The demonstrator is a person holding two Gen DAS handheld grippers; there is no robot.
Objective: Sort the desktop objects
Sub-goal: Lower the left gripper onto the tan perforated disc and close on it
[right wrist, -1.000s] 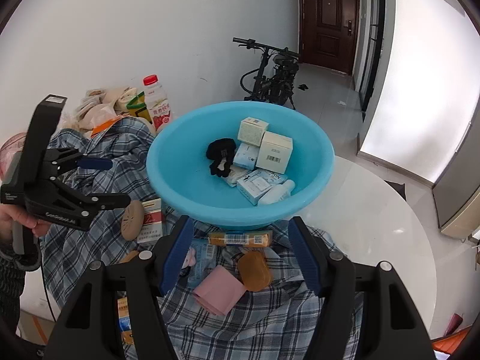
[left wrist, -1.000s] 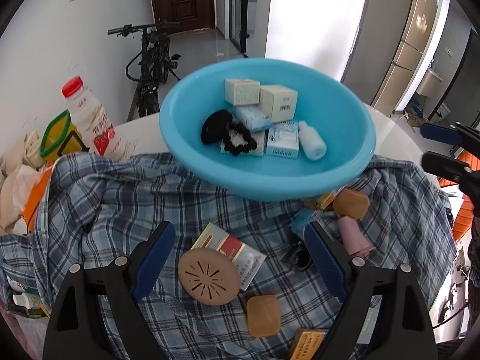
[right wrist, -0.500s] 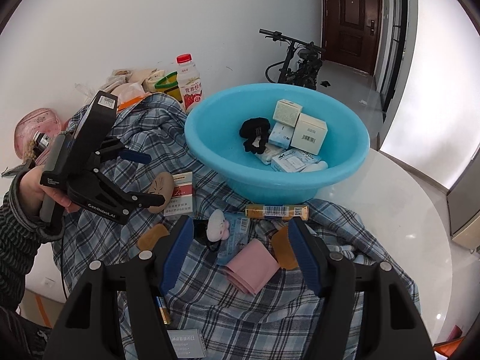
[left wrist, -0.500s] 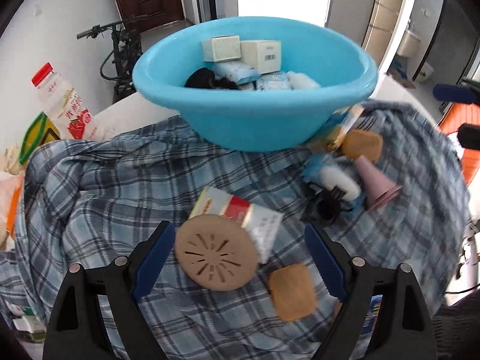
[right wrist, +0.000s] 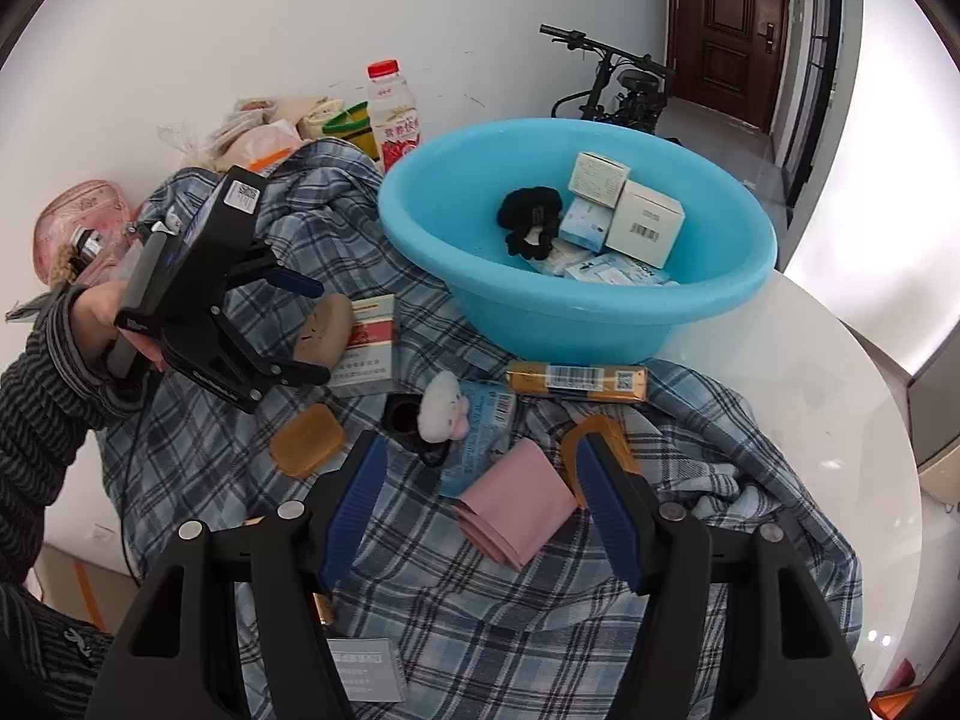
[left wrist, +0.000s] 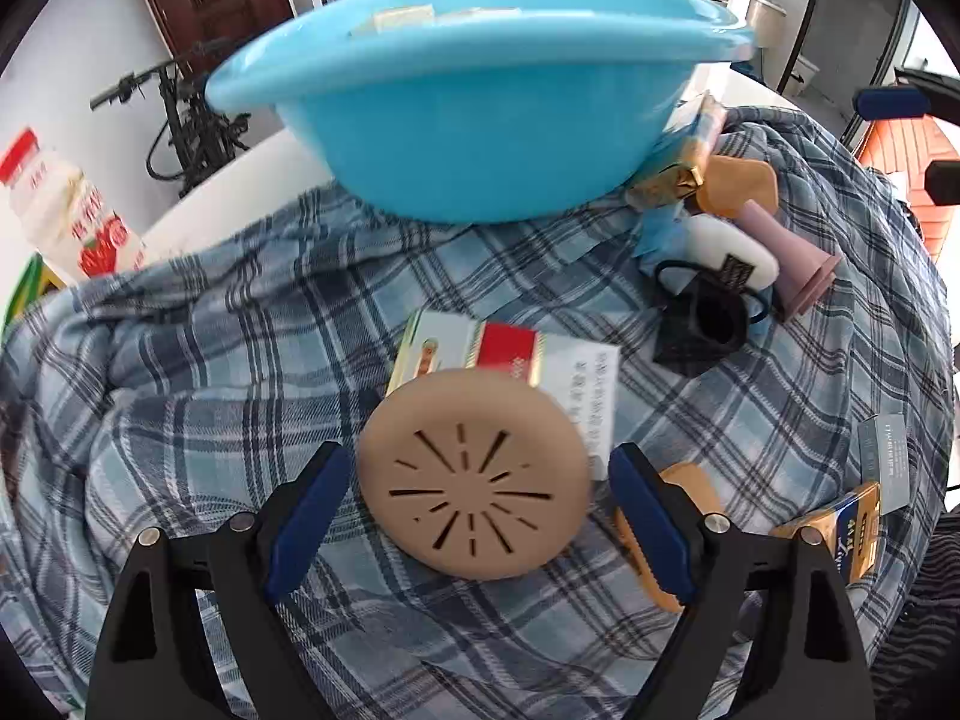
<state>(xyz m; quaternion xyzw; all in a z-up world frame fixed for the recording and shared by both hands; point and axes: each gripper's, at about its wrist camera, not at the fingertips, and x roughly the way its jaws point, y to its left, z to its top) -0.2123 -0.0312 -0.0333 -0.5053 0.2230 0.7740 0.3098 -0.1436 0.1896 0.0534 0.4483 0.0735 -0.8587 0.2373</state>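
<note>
- your left tongs [left wrist: 474, 498] are spread wide, straddling the tan slotted disc [left wrist: 474, 474] without gripping it; the disc lies partly on the red-and-white cigarette pack [left wrist: 510, 354].
- an orange soap bar [left wrist: 690, 486] sits just beside the left tongs' right finger.
- your right tongs [right wrist: 480, 504] are released over the pink folded cloth [right wrist: 516, 504], holding nothing.
- the blue basin [right wrist: 600, 324] behind already holds boxes and a black scrunchie [right wrist: 531, 222].
- everything rests on a plaid shirt [right wrist: 540, 618] over the desk [right wrist: 840, 420].
</note>
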